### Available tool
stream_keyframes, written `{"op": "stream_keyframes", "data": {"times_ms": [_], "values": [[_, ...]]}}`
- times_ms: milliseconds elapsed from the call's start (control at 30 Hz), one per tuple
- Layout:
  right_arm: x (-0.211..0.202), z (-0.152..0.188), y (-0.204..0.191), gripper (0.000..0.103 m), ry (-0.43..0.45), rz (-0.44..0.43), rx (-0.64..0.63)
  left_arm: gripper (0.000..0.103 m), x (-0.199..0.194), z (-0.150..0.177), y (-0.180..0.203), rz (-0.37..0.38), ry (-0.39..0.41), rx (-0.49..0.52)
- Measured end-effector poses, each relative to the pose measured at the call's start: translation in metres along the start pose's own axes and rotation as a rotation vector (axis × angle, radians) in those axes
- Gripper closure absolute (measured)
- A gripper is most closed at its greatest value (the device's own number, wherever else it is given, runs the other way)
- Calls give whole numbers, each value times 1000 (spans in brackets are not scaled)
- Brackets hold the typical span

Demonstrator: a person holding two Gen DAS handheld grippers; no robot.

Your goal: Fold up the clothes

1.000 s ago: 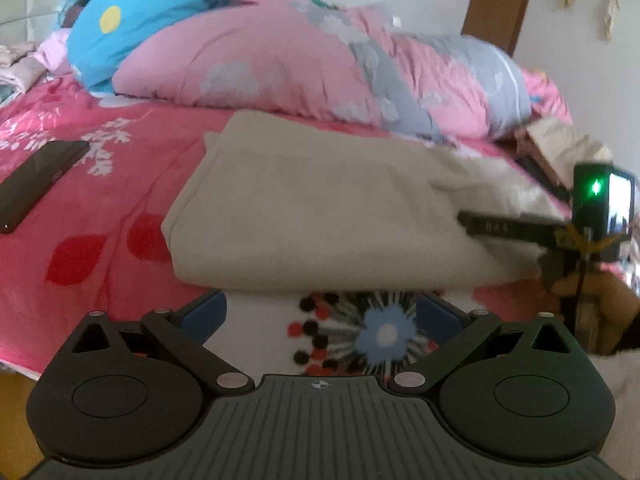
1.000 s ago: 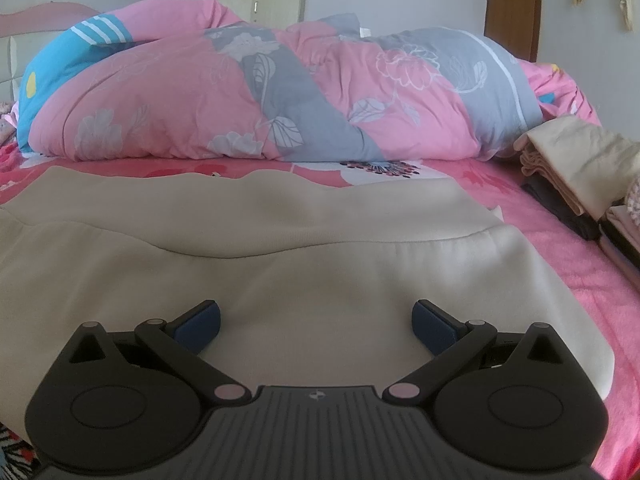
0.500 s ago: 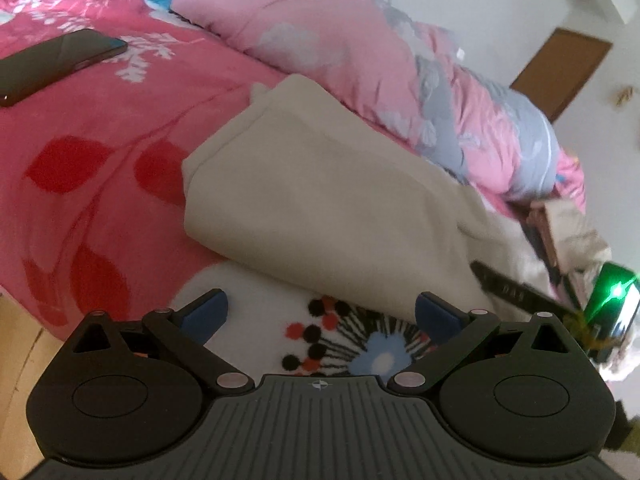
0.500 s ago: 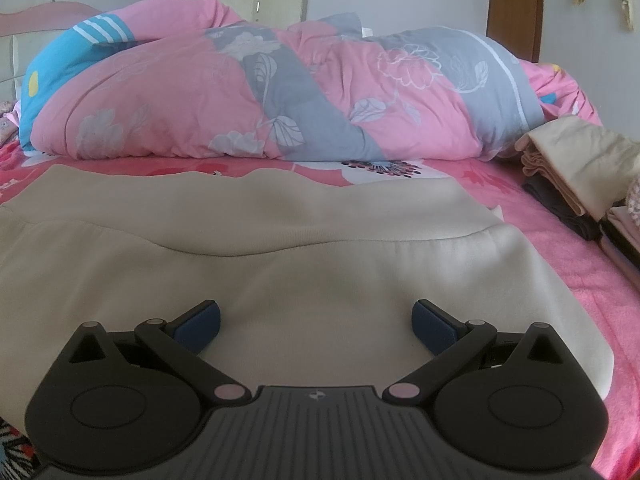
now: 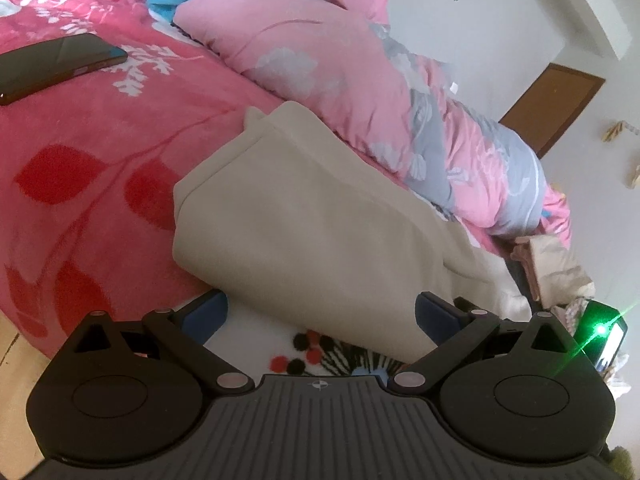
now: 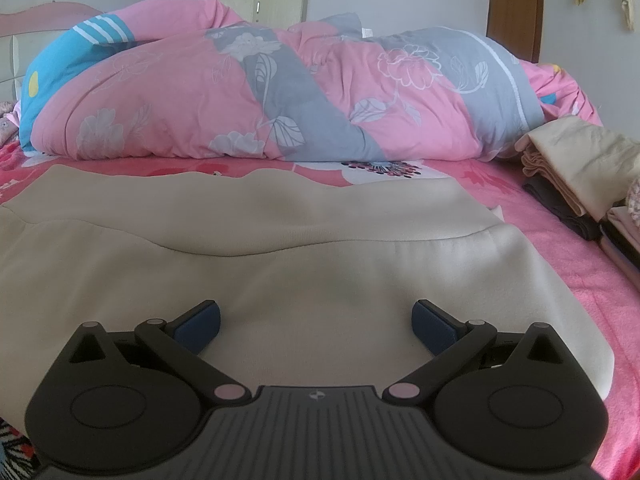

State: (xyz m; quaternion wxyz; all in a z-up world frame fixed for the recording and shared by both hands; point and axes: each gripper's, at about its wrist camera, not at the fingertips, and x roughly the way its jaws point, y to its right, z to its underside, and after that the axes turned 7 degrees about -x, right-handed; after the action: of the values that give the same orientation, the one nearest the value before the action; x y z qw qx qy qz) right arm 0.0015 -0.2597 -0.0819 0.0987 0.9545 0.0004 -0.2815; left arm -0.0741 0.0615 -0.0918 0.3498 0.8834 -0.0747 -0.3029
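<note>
Bed: a pink floral bedspread [image 5: 100, 152] fills the left of the left wrist view; a pink and grey duvet [image 6: 280, 100] is bundled across the upper half of the right wrist view.
Garment: a beige garment [image 6: 304, 248] lies flat across the middle of the right wrist view, partly folded, with a ribbed seam crossing it; in the left wrist view it [image 5: 304, 232] runs from centre toward the lower right.
Change: over the last second the left wrist view has been tilted and swung in, so that the garment's near corner, formerly ahead, now sits between the left fingers; the right wrist view is unchanged.
Meaning: a grasp of the near left edge is judged to be in preparation, with the next fold not yet begun.
Folded stack: finished pieces [image 6: 576, 160] are piled at the right edge of the right wrist view.
Phone: a dark phone [image 5: 56, 66] rests in the upper left of the left wrist view.
Left gripper [image 5: 320, 316]: spread wide, nothing pinched, the garment's edge lying between its fingers.
Right gripper [image 6: 316, 322]: spread wide, nothing held, poised low over the garment's near panel; contact cannot be told.
</note>
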Motion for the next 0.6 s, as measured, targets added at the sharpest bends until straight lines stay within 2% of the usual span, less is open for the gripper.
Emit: {"op": "stream_keyframes", "data": {"times_ms": [367, 600], "values": [[0, 0, 0, 0, 0, 2, 2, 1, 4, -3, -7, 37, 51, -82], [0, -1, -1, 0, -3, 5, 3, 0, 7, 1, -3, 26, 92, -65]]}}
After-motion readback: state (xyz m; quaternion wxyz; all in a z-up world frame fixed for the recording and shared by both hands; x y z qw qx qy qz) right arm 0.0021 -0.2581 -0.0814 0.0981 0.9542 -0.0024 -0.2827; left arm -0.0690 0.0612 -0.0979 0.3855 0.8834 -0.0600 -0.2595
